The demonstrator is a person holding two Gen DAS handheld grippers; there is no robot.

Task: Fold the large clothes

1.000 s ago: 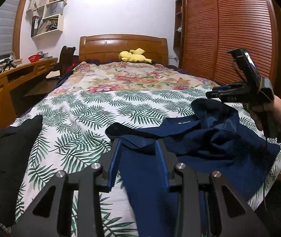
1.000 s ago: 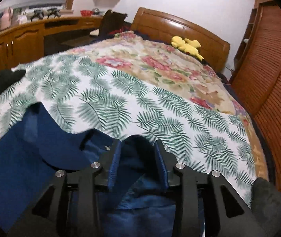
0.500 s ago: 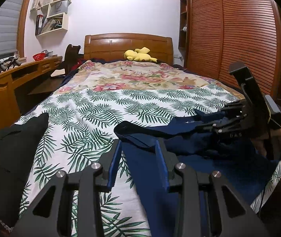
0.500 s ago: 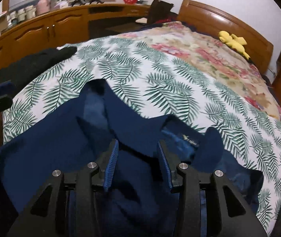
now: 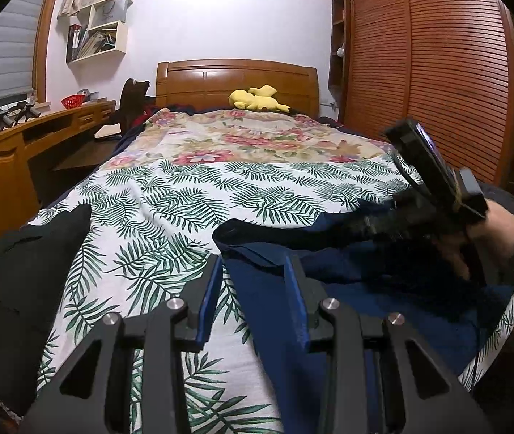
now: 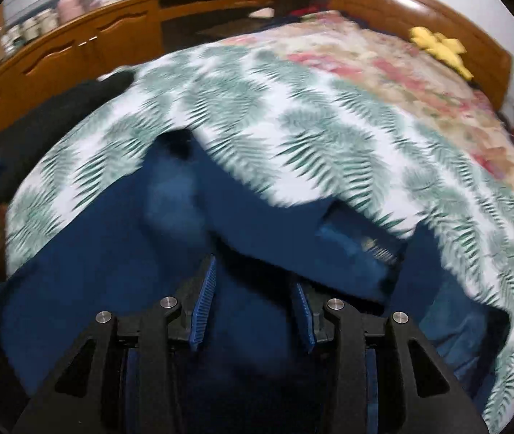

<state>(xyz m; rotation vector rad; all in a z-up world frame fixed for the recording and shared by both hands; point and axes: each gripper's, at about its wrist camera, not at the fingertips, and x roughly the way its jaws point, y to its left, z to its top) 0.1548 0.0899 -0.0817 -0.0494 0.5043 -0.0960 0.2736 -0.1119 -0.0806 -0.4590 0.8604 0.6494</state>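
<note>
Navy garment fills lower centre-right on the bed, its edge between the left gripper spread jaws; right gripper jaws spread over cloth.

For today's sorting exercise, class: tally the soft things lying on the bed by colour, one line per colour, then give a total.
Navy blue cloth garment: 1
Black cloth garment: 1
Yellow plush toy: 1
Total: 3
</note>
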